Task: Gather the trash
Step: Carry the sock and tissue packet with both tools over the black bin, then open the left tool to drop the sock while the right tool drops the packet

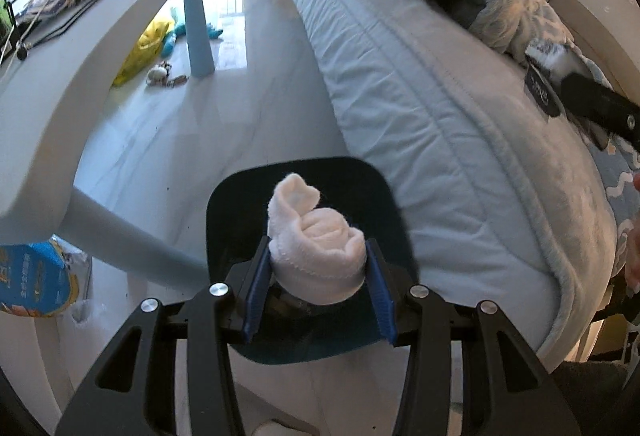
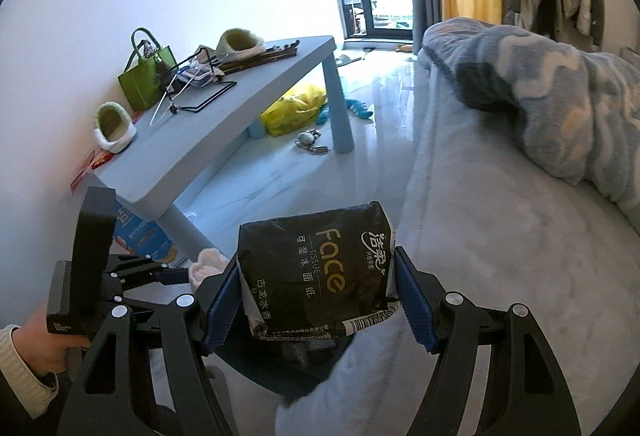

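Note:
In the left wrist view my left gripper [image 1: 318, 258] is shut on a rolled white cloth [image 1: 316, 236], its blue pads pressing both sides. The roll hangs just above a dark bin [image 1: 232, 204] that stands on the floor beside the bed. In the right wrist view my right gripper [image 2: 318, 296] is shut on a crumpled black tissue pack [image 2: 320, 260] with gold "Face" lettering. Part of the dark bin [image 2: 280, 368] shows under the pack. The left gripper's body [image 2: 96, 236] and the white cloth [image 2: 206, 264] appear at the left, held by a person's hand [image 2: 36, 332].
A pale blue low table [image 2: 224, 140] carries two green slippers [image 2: 114, 126], a green bag [image 2: 146, 76] and a wire stand. Under and beyond it lie a yellow plastic bag [image 2: 296, 108], small toys and a blue pack [image 1: 36, 276]. The bed [image 1: 420, 108] with a blanket fills the right.

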`<action>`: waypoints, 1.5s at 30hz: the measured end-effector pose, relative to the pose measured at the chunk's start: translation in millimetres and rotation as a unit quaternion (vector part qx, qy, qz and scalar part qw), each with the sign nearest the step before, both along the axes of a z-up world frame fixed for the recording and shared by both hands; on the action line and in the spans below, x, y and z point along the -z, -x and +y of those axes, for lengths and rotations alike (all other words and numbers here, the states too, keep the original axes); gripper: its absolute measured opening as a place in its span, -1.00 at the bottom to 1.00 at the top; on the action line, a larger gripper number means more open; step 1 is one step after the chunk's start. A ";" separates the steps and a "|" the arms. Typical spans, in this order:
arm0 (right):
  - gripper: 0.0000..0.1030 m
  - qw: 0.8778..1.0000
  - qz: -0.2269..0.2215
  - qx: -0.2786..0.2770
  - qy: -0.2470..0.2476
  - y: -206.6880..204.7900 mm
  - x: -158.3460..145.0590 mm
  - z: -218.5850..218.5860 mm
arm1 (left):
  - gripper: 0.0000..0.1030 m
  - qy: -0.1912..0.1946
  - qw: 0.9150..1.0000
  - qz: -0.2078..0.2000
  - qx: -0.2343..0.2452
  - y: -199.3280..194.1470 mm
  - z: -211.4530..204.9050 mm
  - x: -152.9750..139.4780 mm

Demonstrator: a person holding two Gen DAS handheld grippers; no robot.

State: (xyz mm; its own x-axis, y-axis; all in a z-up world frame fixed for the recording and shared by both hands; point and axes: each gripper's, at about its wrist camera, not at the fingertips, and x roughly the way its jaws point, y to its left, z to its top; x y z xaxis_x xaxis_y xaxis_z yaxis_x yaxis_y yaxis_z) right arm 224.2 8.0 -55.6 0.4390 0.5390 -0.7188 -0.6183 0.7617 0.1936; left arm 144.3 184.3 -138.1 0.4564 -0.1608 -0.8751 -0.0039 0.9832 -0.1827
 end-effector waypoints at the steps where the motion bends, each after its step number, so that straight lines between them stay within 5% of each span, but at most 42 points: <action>1: 0.41 1.000 0.003 -0.002 -0.001 -0.9 1.6 6.3 | -0.05 0.002 1.000 0.006 0.002 1.4 2.3 2.7; 6: 0.41 1.000 0.013 -0.010 0.003 -3.4 9.6 30.1 | 0.01 0.013 0.999 0.035 0.005 7.0 11.8 13.6; 9: 0.41 1.000 0.020 -0.015 0.007 -4.0 15.8 41.4 | 0.21 0.018 0.999 0.042 0.003 11.7 20.5 14.5; 16: 0.40 0.999 0.037 -0.021 0.030 -7.3 33.7 63.1 | 0.47 0.019 1.000 0.019 -0.009 18.0 36.1 1.6; 25: 0.41 0.996 0.065 -0.019 0.059 -12.9 64.1 85.3 | 0.46 0.008 0.999 -0.047 -0.020 26.9 51.3 -29.9; 45: 0.53 0.977 0.135 -0.063 0.151 -7.1 133.4 130.7 | 0.08 0.029 0.989 -0.131 -0.068 49.6 84.3 -82.3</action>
State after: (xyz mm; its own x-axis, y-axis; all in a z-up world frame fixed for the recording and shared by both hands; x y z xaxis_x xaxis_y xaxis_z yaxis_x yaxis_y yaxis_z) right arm 231.3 138.7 -189.0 0.1554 0.3209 -0.9343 -0.6677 0.7312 0.1401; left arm 94.7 268.7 -55.8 0.6874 -0.1291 -0.7147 -0.0801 0.9646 -0.2513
